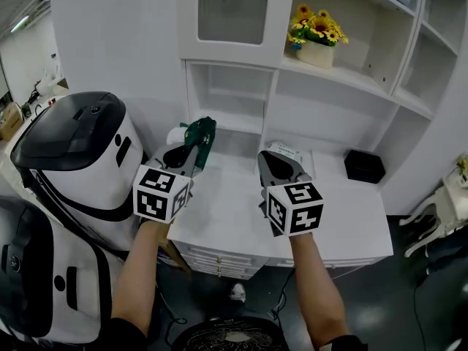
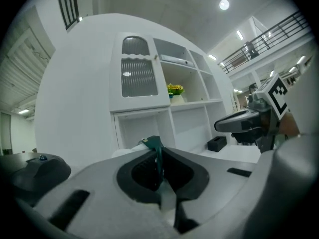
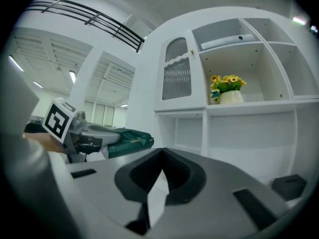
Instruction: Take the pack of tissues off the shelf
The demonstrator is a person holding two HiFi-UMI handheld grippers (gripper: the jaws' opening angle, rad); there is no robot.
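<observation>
The pack of tissues [image 1: 201, 134] is dark green and sticks out forward from my left gripper [image 1: 194, 148], which is shut on its near end above the white counter [image 1: 227, 218]. In the left gripper view the pack [image 2: 153, 144] stands edge-on between the closed jaws of my left gripper [image 2: 159, 169]. The right gripper view shows the same pack [image 3: 127, 141] off to the left. My right gripper [image 1: 281, 161] hovers beside it to the right, jaws together [image 3: 160, 177]. A white printed piece [image 1: 287, 152] shows at its tip; whether it is held I cannot tell.
A white cabinet with open shelves [image 1: 344, 79] rises behind the counter. A pot of sunflowers [image 1: 316, 39] sits on an upper shelf. A black box [image 1: 364, 167] rests at the counter's back right. A white and black machine [image 1: 73, 159] stands close on the left.
</observation>
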